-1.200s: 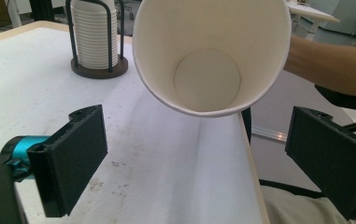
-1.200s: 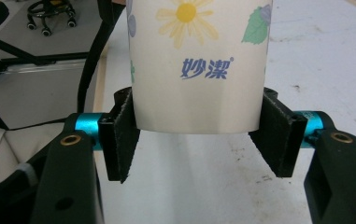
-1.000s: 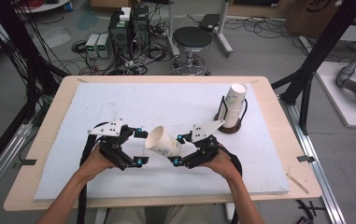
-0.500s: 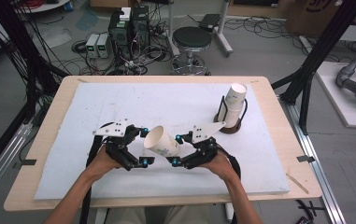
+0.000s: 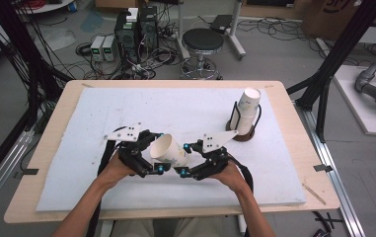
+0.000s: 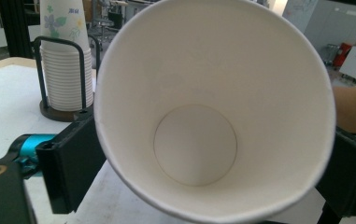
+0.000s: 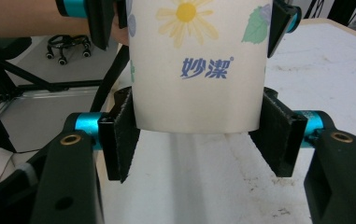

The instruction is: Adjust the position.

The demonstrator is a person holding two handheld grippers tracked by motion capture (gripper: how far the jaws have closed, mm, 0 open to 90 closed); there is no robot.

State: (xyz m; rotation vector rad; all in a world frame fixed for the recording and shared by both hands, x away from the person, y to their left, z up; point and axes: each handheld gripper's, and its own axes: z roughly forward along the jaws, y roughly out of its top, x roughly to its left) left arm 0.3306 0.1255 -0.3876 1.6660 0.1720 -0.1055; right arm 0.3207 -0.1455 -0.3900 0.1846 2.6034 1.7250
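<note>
A white paper cup (image 5: 170, 150) with a flower print lies on its side in the air between my two grippers, low over the white board (image 5: 101, 113). My right gripper (image 5: 183, 159) is shut on the cup's base end (image 7: 199, 70), its pads (image 7: 124, 135) pressed on both sides. My left gripper (image 5: 160, 153) sits at the cup's open mouth (image 6: 194, 144). Its jaws have just been closing with the rim between them, and both pads (image 6: 73, 158) touch the wall.
A tall stack of paper cups (image 5: 247, 111) leans in a black wire holder at the board's back right, also seen in the left gripper view (image 6: 66, 70). A stool (image 5: 203, 39), electronics boxes and cables stand on the floor beyond the table.
My left gripper has shifted right, up to the cup's mouth, so the rim now lies between its jaws. The right gripper and the cup have stayed in place.
</note>
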